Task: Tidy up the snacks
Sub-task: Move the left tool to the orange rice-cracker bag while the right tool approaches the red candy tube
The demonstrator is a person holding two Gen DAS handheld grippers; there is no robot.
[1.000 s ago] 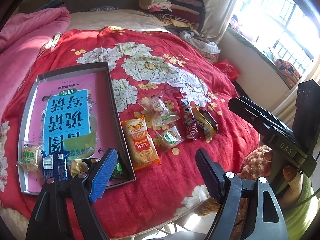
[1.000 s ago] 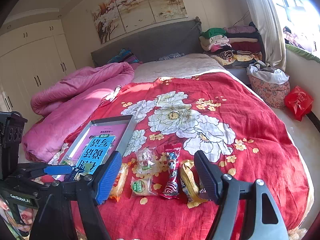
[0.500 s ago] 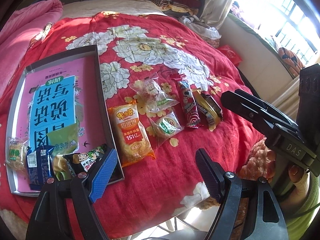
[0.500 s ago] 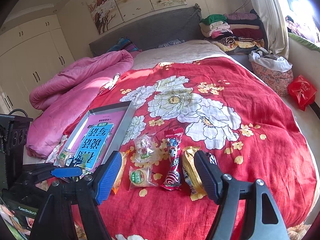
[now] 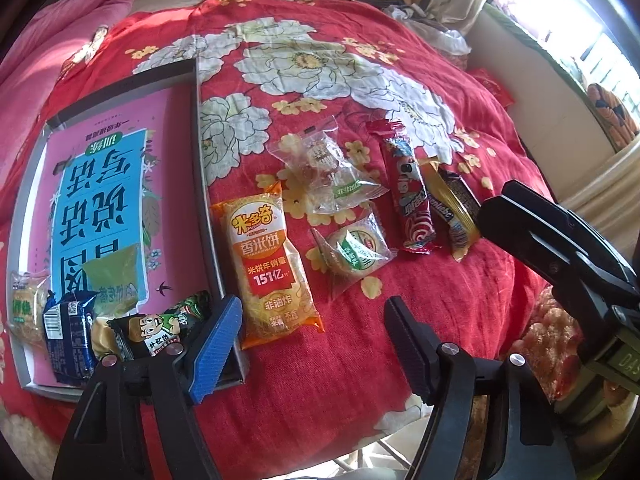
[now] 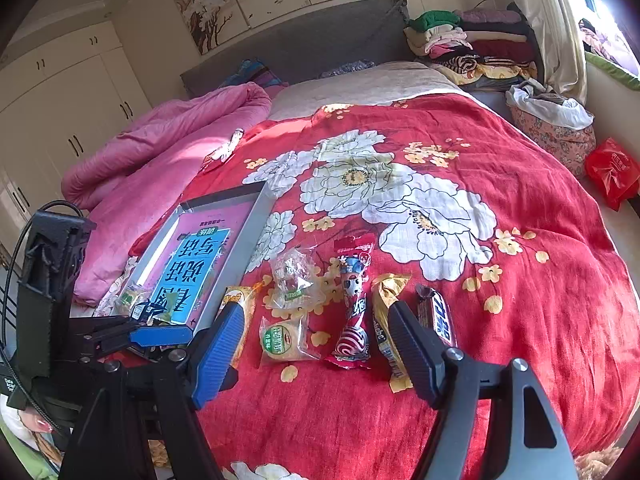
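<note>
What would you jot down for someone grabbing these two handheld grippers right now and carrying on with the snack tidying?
Left gripper: open, empty, low over the orange rice cracker pack.
Right gripper: open, empty, over the snack row.
Done: several small packets already lie at the near end of the grey tray.
Left on the red bedspread: rice cracker pack, clear candy bag, round green-label cake, red swirl stick, gold bar, dark bar.

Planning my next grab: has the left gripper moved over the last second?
Yes. The left gripper has come forward and lower toward the orange rice cracker pack, which lies beside the grey tray.
</note>
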